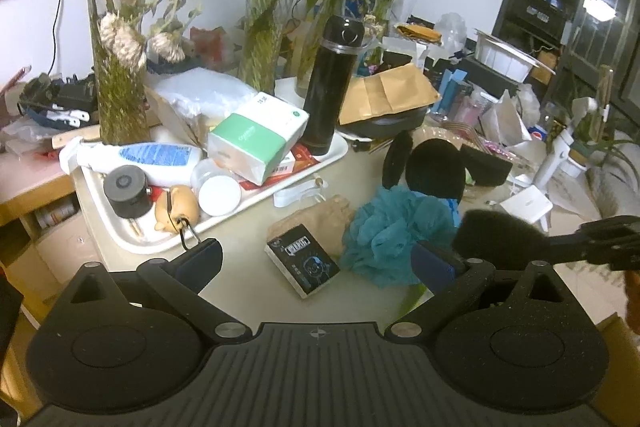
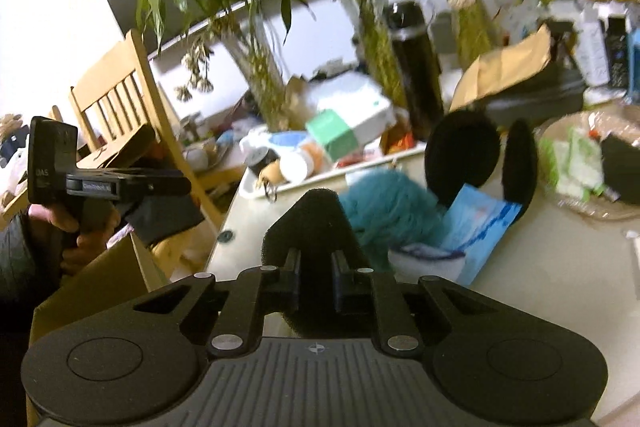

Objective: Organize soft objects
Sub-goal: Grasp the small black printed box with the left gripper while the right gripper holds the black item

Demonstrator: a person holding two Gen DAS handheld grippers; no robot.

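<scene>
A black foam sponge sits pinched between the two fingers of the right hand-held gripper, its dark wedge bulging out past the fingertips and lifted off the surface; from the left wrist view the same sponge shows as a fuzzy black block at the end of the right hand-held gripper's arm, just beside the teal mesh bath pouf. No earlier picture is at hand, so only the grip itself can be told: the pads press on the foam. The pouf lies on the pale surface, touching a brown paper bag and near a small black printed box that lies flat. Behind the pouf stand more black foam pieces, rounded ones propped upright, with a blue and white packet leaning beside them in the right wrist view. The left hand-held gripper hangs over the near edge of the surface with its jaws spread wide and nothing between them; a person's hand holds it by the grip at the left of the right wrist view. Further back a white tray carries a green and white tissue pack, a lotion bottle lying down and a tall black flask standing upright, with glass vases of bamboo behind.
</scene>
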